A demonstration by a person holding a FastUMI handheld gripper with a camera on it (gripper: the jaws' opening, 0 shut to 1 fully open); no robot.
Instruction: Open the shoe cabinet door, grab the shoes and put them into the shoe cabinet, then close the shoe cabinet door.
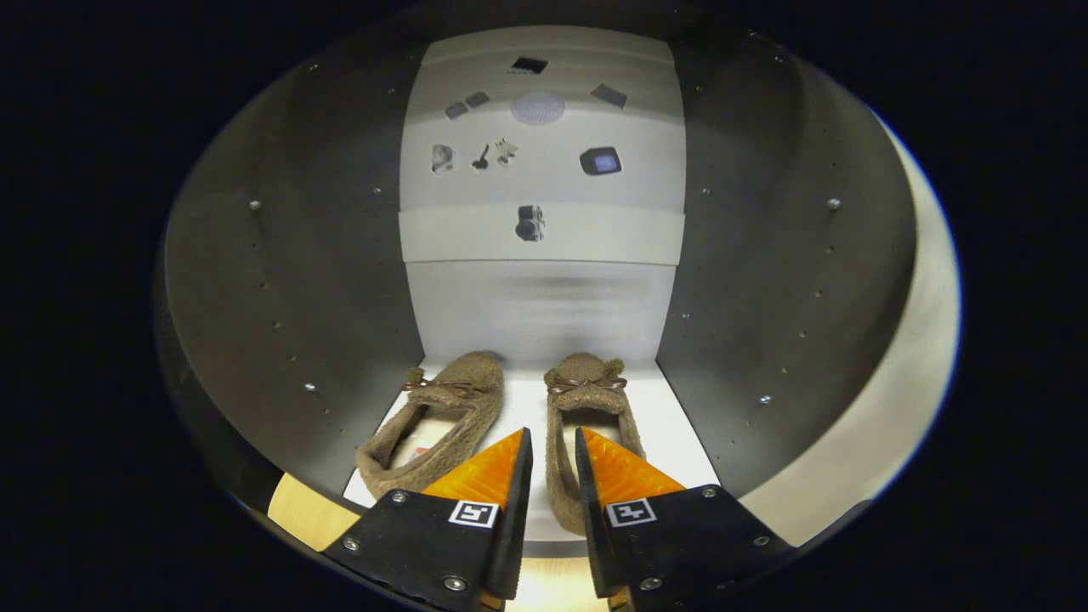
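The gripper (553, 442) has its fingers nearly together, pinching the inner side wall of the right brown fuzzy slipper (586, 408) to set it down. The matching left slipper (442, 416) lies just beside it. Both rest on the white floor of the dark-walled shoe cabinet (680, 442).

Bright back wall, dim sides (fisheye-curved), soft focus

Two shoes (510, 416) side by side in shoe cabinet (280, 280), toes toward back; jaws straddle right shoe's near-left wall
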